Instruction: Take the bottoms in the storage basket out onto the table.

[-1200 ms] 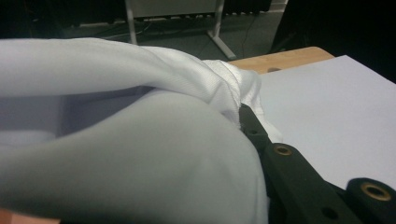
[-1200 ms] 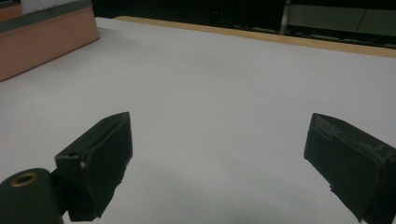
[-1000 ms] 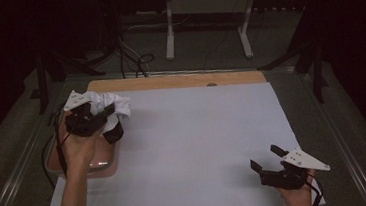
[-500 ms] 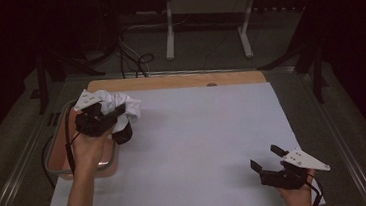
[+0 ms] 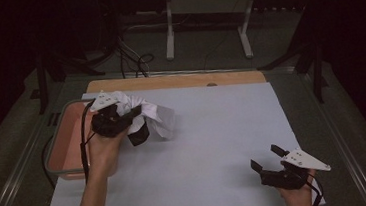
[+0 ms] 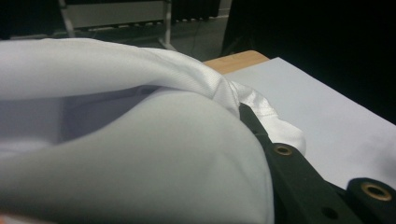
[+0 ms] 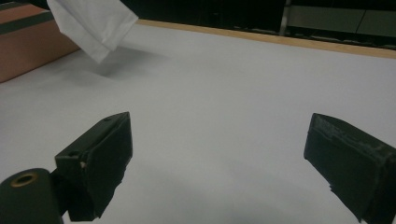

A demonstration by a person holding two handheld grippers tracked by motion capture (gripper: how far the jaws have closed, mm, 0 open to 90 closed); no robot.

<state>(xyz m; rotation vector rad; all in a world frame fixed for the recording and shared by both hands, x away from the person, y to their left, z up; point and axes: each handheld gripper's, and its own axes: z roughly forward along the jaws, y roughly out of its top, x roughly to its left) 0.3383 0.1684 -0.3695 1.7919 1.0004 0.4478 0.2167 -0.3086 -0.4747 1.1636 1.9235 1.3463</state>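
A crumpled white cloth [image 5: 158,118] hangs just above the left part of the white table sheet [image 5: 213,130], with my left gripper [image 5: 139,122] shut on it. In the left gripper view the cloth [image 6: 140,140] bulges over the jaws and hides all but one black finger [image 6: 289,168]. My right gripper [image 5: 266,157] rests near the front right corner of the sheet, open with nothing between its fingers. From the right gripper view [image 7: 219,154] a corner of the cloth [image 7: 93,23] dangles at the upper left.
A salmon-coloured bin [image 5: 66,138] sits off the sheet's left edge, just behind my left hand; it also appears as the bin [image 7: 28,51] at the far left. A wooden board edge [image 5: 169,81] borders the sheet's far side. A metal stand [image 5: 204,26] and cables lie beyond.
My left gripper has carried the white cloth rightward, from over the bin toward the sheet. The right gripper has stayed where it was.
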